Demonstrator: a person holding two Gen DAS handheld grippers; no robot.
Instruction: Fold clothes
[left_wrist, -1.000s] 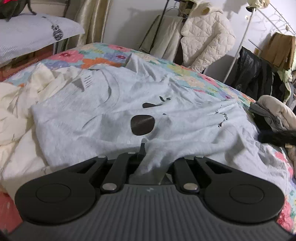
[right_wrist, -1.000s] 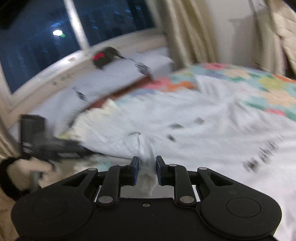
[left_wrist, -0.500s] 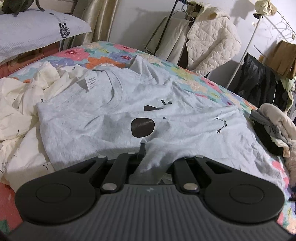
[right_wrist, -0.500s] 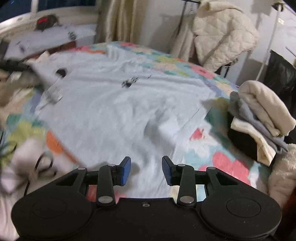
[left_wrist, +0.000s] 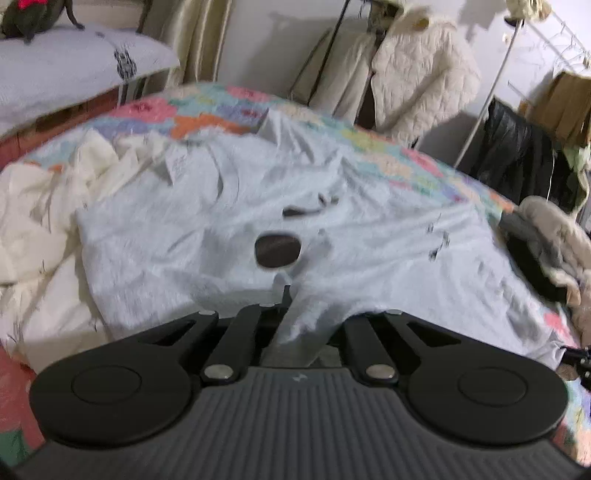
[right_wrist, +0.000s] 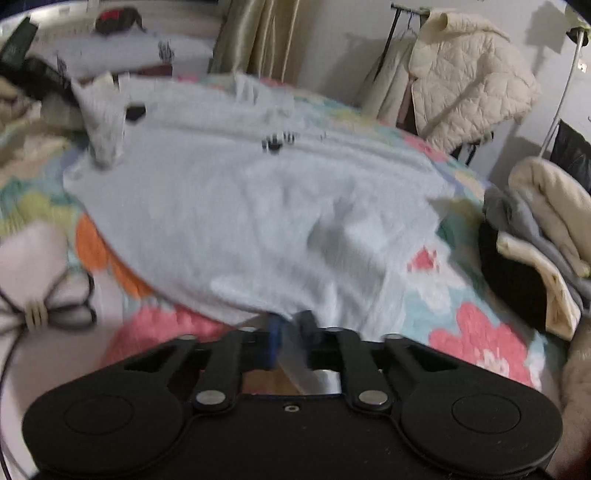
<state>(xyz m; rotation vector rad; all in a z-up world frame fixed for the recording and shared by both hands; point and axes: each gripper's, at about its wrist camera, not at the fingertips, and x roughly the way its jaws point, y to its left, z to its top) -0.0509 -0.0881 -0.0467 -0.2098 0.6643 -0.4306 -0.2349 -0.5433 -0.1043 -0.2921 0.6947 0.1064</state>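
A light grey T-shirt (left_wrist: 221, 229) with dark print lies spread on the floral bedspread (left_wrist: 207, 114), neck label toward the far left. My left gripper (left_wrist: 291, 295) is shut on a fold of the T-shirt's near edge, and cloth drapes over its right finger. In the right wrist view the T-shirt (right_wrist: 240, 206) stretches away from me, and my right gripper (right_wrist: 291, 325) is shut on its near hem, with fabric pinched between the blue pads (right_wrist: 275, 332). A raised corner of the shirt (right_wrist: 103, 122) stands up at the far left.
Crumpled cream cloth (left_wrist: 37, 206) lies left of the shirt. A stack of folded clothes (right_wrist: 535, 236) sits at the bed's right edge. A quilted jacket (left_wrist: 417, 74) hangs on a rack behind. A pillow (left_wrist: 66, 70) is far left, a cable (right_wrist: 48, 314) near left.
My right gripper let go near the shirt's left side, swung across to the near hem with its jaws open, and shut on the hem. The left gripper kept its hold and barely moved.
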